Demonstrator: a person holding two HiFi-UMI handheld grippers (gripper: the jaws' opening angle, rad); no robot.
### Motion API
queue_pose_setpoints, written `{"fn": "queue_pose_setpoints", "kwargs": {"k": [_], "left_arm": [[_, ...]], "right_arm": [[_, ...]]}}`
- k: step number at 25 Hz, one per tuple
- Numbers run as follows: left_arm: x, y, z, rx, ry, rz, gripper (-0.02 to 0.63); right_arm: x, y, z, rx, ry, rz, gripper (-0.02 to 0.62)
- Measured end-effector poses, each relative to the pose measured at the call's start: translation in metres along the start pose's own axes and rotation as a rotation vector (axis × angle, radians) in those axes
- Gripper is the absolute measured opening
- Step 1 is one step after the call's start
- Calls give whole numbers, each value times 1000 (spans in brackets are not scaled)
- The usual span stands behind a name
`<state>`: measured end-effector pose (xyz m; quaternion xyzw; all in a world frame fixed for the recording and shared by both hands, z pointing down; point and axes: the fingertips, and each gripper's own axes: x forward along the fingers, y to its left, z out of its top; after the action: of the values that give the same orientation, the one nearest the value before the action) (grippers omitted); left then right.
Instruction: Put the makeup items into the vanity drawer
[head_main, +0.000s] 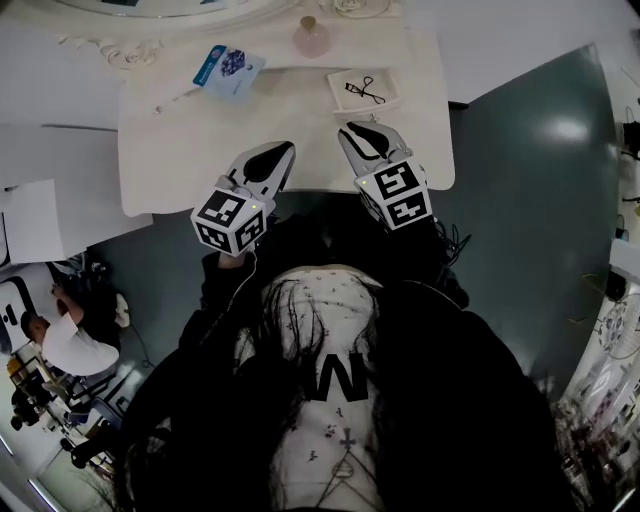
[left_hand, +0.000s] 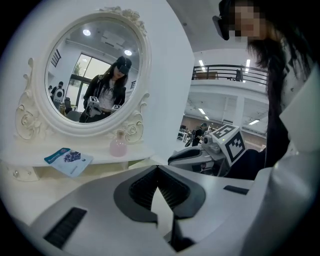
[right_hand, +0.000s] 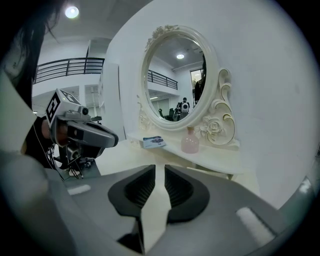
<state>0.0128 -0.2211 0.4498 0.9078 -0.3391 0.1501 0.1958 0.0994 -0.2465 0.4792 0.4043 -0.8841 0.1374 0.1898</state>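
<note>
On the white vanity top lie a blue packet, a thin pale stick and a black eyelash curler on a small white tray. A pink bottle stands on the raised shelf at the back. The packet and bottle also show in the left gripper view. My left gripper hovers over the vanity's front edge, shut and holding nothing. Beside it, my right gripper is over the front right part, jaws shut to a thin slit, also holding nothing. No drawer front shows.
An oval mirror in an ornate white frame stands behind the shelf against a white wall. White sheets lie left of the vanity. Dark green floor lies to the right. Another person sits at lower left.
</note>
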Motion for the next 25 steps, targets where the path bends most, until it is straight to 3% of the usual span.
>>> {"fn": "queue_pose_setpoints", "kwargs": {"k": [10,16,25], "left_arm": [[-96,27,-23,71,-7,-93,-2],[-146,41,-54,68,2,-148,-2],[-169,1,-75,65,-5,-245,-2]], "right_arm": [[14,103,19,21,-45,-73,67],[11,172,8,40,-37,-128,67],[-30,219,-14,41,3,-178,67]]}}
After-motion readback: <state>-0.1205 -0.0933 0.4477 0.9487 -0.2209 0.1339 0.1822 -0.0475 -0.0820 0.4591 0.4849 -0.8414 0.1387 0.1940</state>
